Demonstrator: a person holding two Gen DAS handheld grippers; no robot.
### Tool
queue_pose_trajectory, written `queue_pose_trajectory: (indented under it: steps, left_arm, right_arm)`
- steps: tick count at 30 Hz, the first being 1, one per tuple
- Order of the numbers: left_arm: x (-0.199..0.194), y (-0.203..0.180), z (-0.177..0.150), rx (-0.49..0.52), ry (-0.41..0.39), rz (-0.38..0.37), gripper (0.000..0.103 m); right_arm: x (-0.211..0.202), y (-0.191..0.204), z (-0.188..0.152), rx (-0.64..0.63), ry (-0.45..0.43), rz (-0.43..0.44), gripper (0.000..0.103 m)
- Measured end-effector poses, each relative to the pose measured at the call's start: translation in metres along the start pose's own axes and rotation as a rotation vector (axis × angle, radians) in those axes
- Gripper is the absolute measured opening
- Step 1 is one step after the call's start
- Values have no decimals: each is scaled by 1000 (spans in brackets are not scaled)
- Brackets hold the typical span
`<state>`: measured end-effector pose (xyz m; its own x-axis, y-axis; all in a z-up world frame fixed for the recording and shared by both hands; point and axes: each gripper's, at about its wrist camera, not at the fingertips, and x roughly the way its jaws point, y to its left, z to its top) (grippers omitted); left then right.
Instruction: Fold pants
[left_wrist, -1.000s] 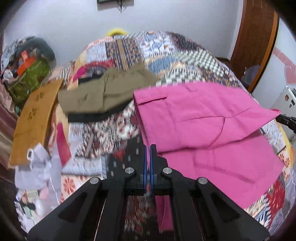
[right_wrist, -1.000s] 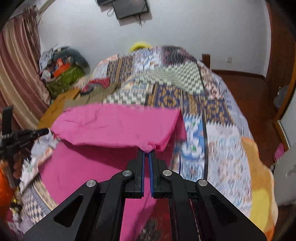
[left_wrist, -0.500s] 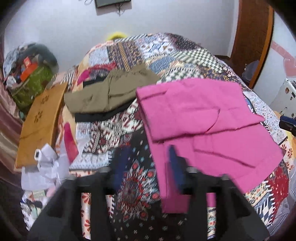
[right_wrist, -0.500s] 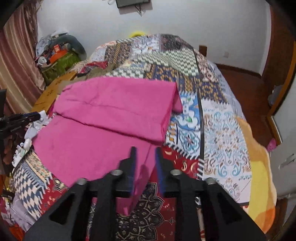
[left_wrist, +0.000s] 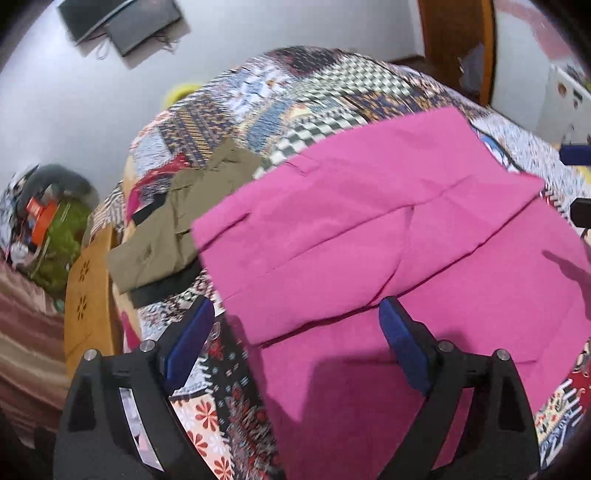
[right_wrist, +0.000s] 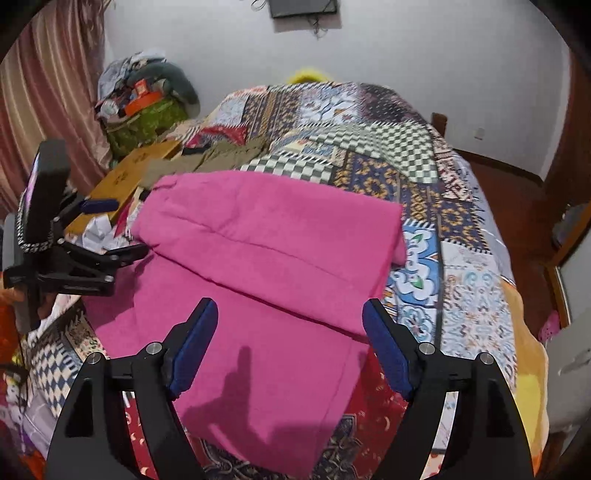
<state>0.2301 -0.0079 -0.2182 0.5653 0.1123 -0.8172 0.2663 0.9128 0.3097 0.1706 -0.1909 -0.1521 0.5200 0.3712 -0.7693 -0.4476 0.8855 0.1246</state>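
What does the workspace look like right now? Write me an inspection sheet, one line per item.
Surface: bed under a patchwork quilt.
Job's things: pink pants lie flat, upper layer folded over the lower.
Clutter: olive garment beside the pants; brown board at the bed edge; green bag piled with items.
Grippers: left gripper and right gripper both open above the pants, jaws just opened, nothing pinched.
Cables: wires dangle under the wall screen.
Surroundings: white wall, striped curtain, wooden door.
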Motion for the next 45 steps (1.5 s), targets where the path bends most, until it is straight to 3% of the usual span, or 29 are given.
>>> queue_pose_trajectory:
  steps: [6,14,17,21,24,27,28,30,32,33,38,41,42,43,45]
  left_arm:
    - [4,-10,13,87,-38,25,92]
    - [9,15,34,-15,-37,-27,92]
    - [4,22,35,-61,-41,-79,92]
    - [2,15,31,-73,-30,-144,92]
    - [9,1,28,-24,-8,-112,92]
    - [14,-6,26,-1,-10,-62,90]
    - [14,-7,26,-2,-23,-55,83]
    - [14,-7,30,1,-38,-28,61]
    - [15,-5,35,-1,-32,-2,26]
    - [15,-3,38,-13,-26,-13,22]
    - [6,8,47,-61,-46,-49,16]
    - [-1,13,52,-87,-58,-71,15]
    - [-2,14,53,-93,-63,-76,14]
    - [-4,15,55,-96,-68,-80,14]
    - [-6,15,56,-94,-75,-83,13]
  right_arm:
    - [31,14,1,-76,63,26,78]
    - [65,33,15,-179,101,32,73]
    - [75,37,25,-200,106,37,54]
    - [83,38,36,-204,105,40,18]
    - [80,36,45,-187,70,47,10]
    - [71,36,51,-180,31,46,8]
    - [67,36,53,-175,21,50,8]
    - [61,35,56,-175,6,52,8]
    - [58,34,57,-176,1,54,8]
    - [56,34,57,-172,1,67,8]
    - [56,32,54,-146,46,106,9]
    - [62,34,50,-138,78,104,30]
    - [64,35,50,-143,77,96,42]
    - [65,36,49,-150,72,88,47]
    - [69,41,48,-178,61,60,47]
